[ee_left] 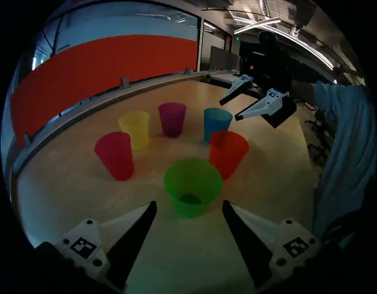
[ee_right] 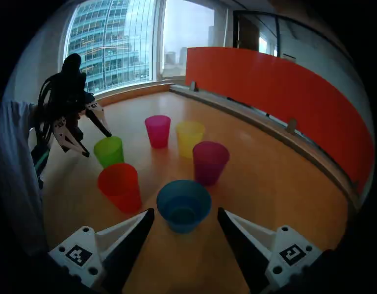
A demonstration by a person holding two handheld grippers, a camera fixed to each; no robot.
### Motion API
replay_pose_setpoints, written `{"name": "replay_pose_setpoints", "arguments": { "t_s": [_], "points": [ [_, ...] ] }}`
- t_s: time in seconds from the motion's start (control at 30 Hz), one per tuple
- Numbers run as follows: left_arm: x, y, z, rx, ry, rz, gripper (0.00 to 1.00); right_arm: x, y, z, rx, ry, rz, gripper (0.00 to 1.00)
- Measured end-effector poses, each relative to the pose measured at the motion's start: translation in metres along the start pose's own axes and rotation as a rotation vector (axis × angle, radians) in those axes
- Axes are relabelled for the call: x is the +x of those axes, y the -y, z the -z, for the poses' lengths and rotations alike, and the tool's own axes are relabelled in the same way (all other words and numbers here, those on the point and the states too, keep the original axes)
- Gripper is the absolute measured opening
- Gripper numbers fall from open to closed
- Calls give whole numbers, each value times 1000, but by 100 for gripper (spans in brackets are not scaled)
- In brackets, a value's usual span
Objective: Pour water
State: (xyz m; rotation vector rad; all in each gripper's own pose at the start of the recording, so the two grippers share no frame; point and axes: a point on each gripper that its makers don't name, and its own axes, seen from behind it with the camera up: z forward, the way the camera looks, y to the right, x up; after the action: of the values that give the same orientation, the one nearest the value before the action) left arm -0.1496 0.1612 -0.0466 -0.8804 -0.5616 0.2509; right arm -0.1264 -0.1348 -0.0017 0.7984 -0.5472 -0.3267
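Left gripper (ee_left: 188, 203) fingers gape wide, empty; green cup (ee_left: 192, 188) stands between their tips. Right gripper (ee_right: 185, 210) fingers likewise wide, empty, blue cup (ee_right: 183, 203) between tips. Table (ee_left: 276, 181) carries six cups (ee_left: 172, 119), one per colour; orange cup (ee_left: 228, 153) flanks both.

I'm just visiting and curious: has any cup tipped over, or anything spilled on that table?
Nothing stands out. All six cups stand upright on the wooden table, and no puddle shows. The left claw is open facing the green cup, the right claw open facing the blue cup.
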Motion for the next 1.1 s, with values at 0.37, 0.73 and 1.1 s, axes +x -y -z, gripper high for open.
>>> {"name": "replay_pose_setpoints", "arguments": {
  "t_s": [0.37,0.73,1.1],
  "points": [
    [1,-5,-19,-31,14,-10,100,-3,1,-9,7,12,-6,100],
    [7,-5,-35,-46,9,-9,100,-8,2,-22,20,26,-7,100],
    [12,-6,-42,-58,3,-12,100,-5,3,-30,29,21,-13,100]
  ]
}}
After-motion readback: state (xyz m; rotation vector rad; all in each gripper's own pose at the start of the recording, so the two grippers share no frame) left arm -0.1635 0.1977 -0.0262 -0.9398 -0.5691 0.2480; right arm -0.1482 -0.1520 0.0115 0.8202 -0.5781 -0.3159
